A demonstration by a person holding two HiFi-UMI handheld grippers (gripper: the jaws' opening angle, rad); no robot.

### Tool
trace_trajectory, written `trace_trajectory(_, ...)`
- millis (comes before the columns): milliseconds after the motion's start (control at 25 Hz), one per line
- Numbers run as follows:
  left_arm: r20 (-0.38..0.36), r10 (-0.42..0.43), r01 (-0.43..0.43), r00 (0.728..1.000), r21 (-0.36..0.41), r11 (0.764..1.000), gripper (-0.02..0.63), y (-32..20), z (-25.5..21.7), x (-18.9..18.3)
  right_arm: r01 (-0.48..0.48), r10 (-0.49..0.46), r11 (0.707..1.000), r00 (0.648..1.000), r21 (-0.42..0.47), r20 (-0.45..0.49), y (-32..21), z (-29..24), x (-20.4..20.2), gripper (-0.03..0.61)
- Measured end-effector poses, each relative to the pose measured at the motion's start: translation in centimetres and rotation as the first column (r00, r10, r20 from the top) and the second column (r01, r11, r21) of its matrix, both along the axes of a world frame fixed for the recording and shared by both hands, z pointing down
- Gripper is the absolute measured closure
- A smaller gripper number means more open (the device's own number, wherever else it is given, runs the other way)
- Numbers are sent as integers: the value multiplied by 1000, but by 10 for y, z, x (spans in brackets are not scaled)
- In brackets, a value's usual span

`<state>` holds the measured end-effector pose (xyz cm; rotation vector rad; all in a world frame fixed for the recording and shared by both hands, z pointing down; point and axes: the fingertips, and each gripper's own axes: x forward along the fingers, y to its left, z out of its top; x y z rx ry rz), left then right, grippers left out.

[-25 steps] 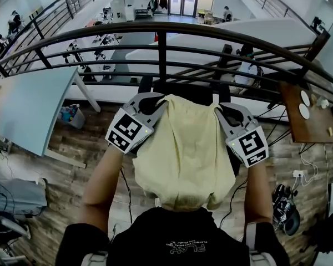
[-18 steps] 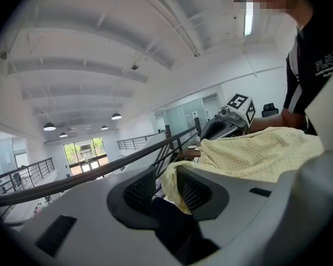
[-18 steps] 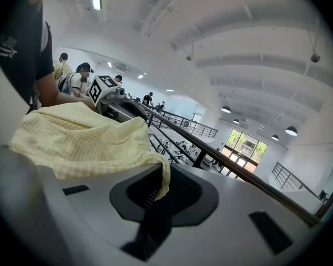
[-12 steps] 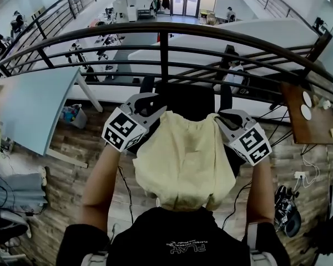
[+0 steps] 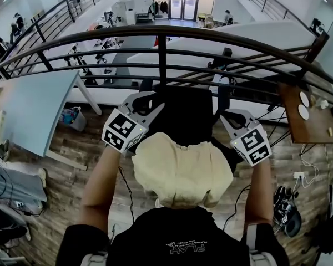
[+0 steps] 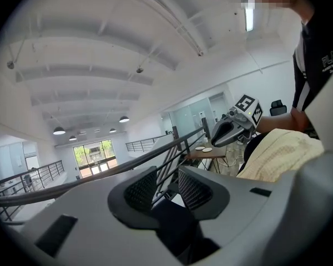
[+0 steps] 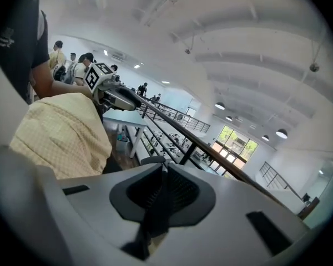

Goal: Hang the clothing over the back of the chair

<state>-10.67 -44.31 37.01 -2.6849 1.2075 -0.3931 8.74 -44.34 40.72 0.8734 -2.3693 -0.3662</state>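
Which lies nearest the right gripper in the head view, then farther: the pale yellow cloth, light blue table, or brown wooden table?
From the right gripper:
1. Pale yellow cloth, just beside it, to its left.
2. Brown wooden table, off to its right.
3. Light blue table, far left.

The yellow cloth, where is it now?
Head view, bottom centre: the cloth drapes over the back of the black chair, just ahead of the person's dark shirt.
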Motion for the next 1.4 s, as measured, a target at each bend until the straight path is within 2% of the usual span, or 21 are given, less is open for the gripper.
trace_trajectory(120,14,-10,10,1000,22,1000,480,0,-5,1,-38,36,998,998,50,51,-5,-15,-3,545)
trace_trajectory(280,50,-38,33,998,92,995,498,3,-14,6,-77,56,987,987,143,149,-7,-42,-4,546)
trace_trajectory(440,24,-54,51,998,122,991,515,8,-26,8,-112,63,971,972,212,228,-3,-62,-6,546)
trace_trajectory(720,-15,-82,83,997,157,984,532,12,-44,3,-137,59,956,956,259,286,3,-81,-9,546)
trace_trajectory(960,-43,-97,103,994,182,978,558,13,-50,0,-201,77,931,924,305,374,2,-99,1,549)
trace_trajectory(1120,-60,-113,123,992,203,971,595,13,-56,-1,-208,75,923,923,325,378,3,-104,2,558)
trace_trajectory(1400,-82,-114,129,990,205,970,600,16,-62,3,-223,79,920,910,322,406,3,-107,11,560)
